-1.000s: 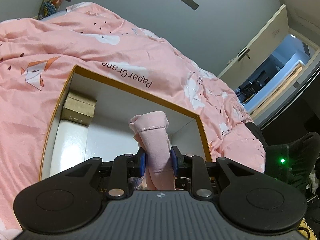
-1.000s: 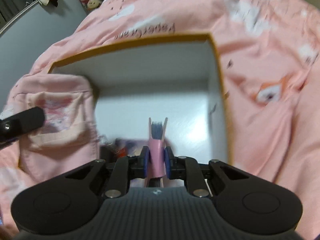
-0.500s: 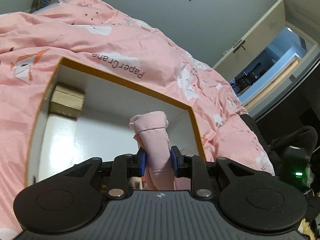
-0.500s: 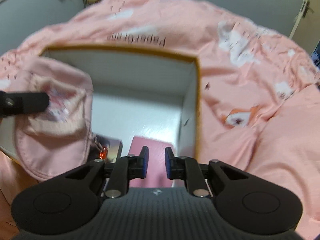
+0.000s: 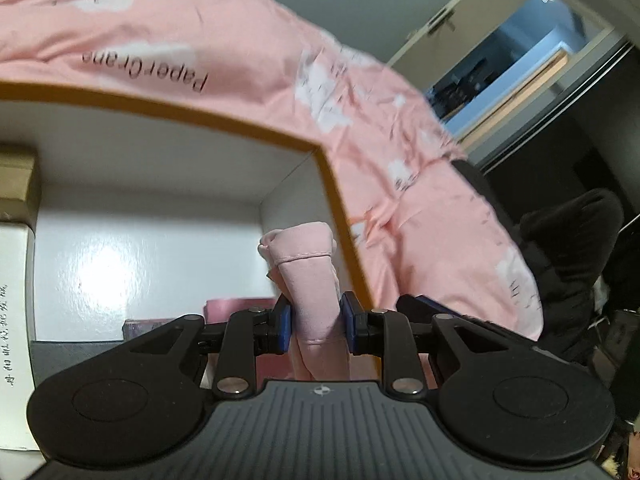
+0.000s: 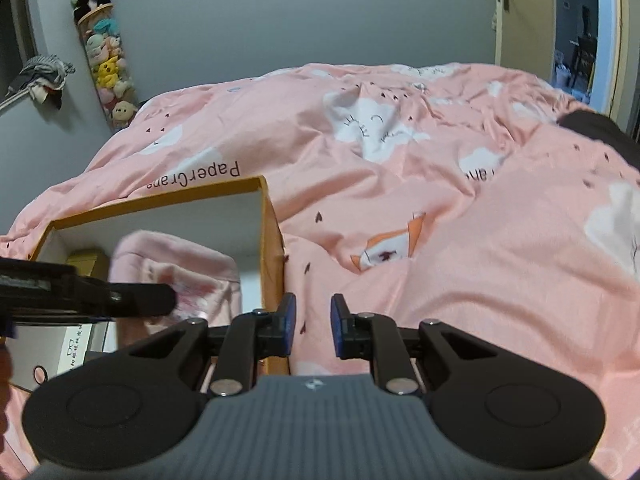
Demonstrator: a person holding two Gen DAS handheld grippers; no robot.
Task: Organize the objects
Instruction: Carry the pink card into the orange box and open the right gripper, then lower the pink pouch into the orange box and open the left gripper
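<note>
Left gripper (image 5: 314, 322) levelled over the near edge of the white-lined, orange-rimmed cardboard box (image 5: 280, 142), pointing into it; blue pads clenched on a fold of pale pink fabric cap (image 5: 310, 280), which stands up between the fingers. In the right wrist view the same cap (image 6: 188, 280) hangs inside the box, pinched by the left gripper's black finger (image 6: 132, 300) coming in from the left.

Right gripper (image 6: 313, 326) held outside the box, just beyond its right wall, above the pink printed duvet (image 6: 440, 220); jaws parted, nothing between them, touching nothing.

Box contents, near to far: flat pink item (image 5: 240, 306) on the glossy white floor just ahead of the left gripper; white carton with printed characters (image 5: 14, 320) against the left wall; brown cardboard carton (image 5: 18, 178) in the far left corner.

Beyond the bed: grey wall, column of plush toys (image 6: 106, 60), open doorway (image 6: 576, 32).
</note>
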